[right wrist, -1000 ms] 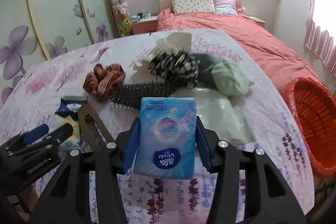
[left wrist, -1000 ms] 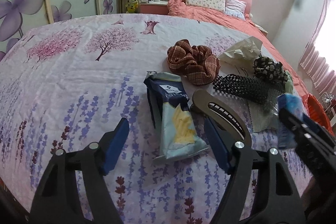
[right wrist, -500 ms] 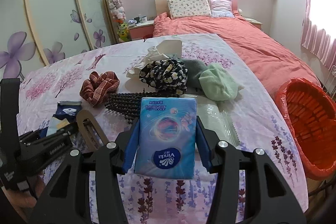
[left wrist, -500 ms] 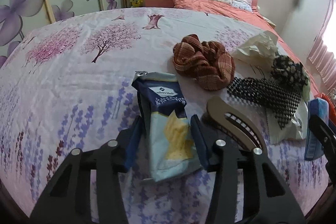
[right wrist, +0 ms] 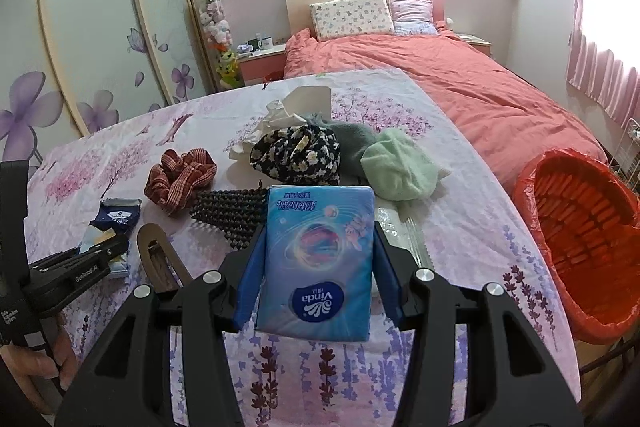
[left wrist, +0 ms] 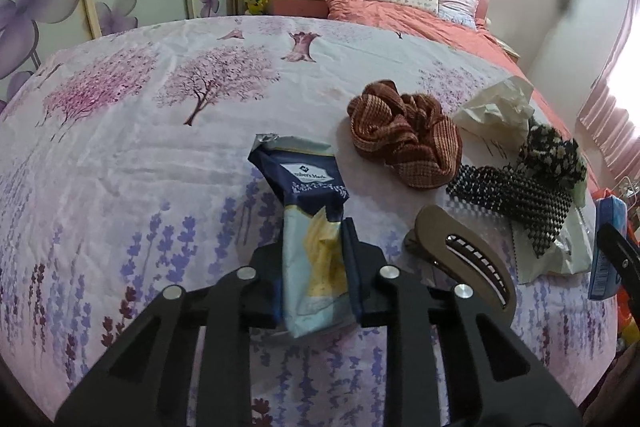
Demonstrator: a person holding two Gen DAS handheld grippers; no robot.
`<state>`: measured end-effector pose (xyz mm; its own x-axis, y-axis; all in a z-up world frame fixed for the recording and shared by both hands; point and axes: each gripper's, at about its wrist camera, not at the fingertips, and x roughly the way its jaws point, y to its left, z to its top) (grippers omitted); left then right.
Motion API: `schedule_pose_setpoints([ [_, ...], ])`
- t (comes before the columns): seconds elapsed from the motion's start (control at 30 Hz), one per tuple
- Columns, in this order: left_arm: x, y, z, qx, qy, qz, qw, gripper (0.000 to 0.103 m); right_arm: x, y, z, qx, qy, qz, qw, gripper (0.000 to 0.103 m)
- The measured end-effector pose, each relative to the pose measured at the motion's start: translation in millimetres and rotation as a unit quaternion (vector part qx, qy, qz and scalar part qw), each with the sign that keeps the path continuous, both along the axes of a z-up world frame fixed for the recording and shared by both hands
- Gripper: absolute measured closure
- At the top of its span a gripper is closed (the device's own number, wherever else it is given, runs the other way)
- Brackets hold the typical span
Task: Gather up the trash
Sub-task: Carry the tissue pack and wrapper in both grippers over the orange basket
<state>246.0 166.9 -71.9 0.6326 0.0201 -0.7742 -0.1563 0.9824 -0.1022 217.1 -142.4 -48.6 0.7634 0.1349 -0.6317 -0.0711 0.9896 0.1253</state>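
Snack wrapper (left wrist: 314,227) lies on the floral-sheeted desk (left wrist: 120,155), its near end between the left claw (left wrist: 314,267) pads; the jaws have just been closing and now pinch it. Right claw (right wrist: 316,267) is clamped on a blue tissue pack (right wrist: 318,259), held above the desk. Step in hand: securing the second trash item. Likely next: lift the wrapper clear of the hair clip (left wrist: 464,255) just beside it, then carry both to the red-lined bin (right wrist: 580,239) off the desk's right edge.
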Motion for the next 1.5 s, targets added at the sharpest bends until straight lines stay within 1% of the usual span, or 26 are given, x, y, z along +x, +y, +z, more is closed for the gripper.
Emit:
schedule_pose_setpoints([
  [0.17,-4,3,14,-0.001,-0.014,0.001,0.9999,0.079,-1,-5,6,0.005,-0.008,-0.005,1.0,0.053],
  [0.33,-10,-4,32,0.001,-0.029,-0.005,0.9996,0.079,-4,-12,12,0.01,-0.017,-0.01,1.0,0.053],
  [0.53,-19,-24,56,0.002,-0.052,-0.027,0.9983,0.079,-10,-23,24,0.015,-0.034,-0.02,0.999,0.053],
  [0.67,-23,-43,74,0.003,-0.068,-0.048,0.9965,0.079,-13,-32,34,0.019,-0.046,-0.029,0.998,0.053],
  [0.87,-29,-72,93,0.004,-0.084,-0.078,0.9934,0.079,-19,-48,45,0.023,-0.062,-0.046,0.997,0.053],
  [1.1,-32,-108,104,0.0,-0.095,-0.115,0.9888,0.079,-26,-65,52,0.027,-0.076,-0.065,0.995,0.053],
  [1.5,-34,-175,107,-0.011,-0.097,-0.181,0.9786,0.079,-35,-108,55,0.027,-0.091,-0.105,0.99,0.053],
])
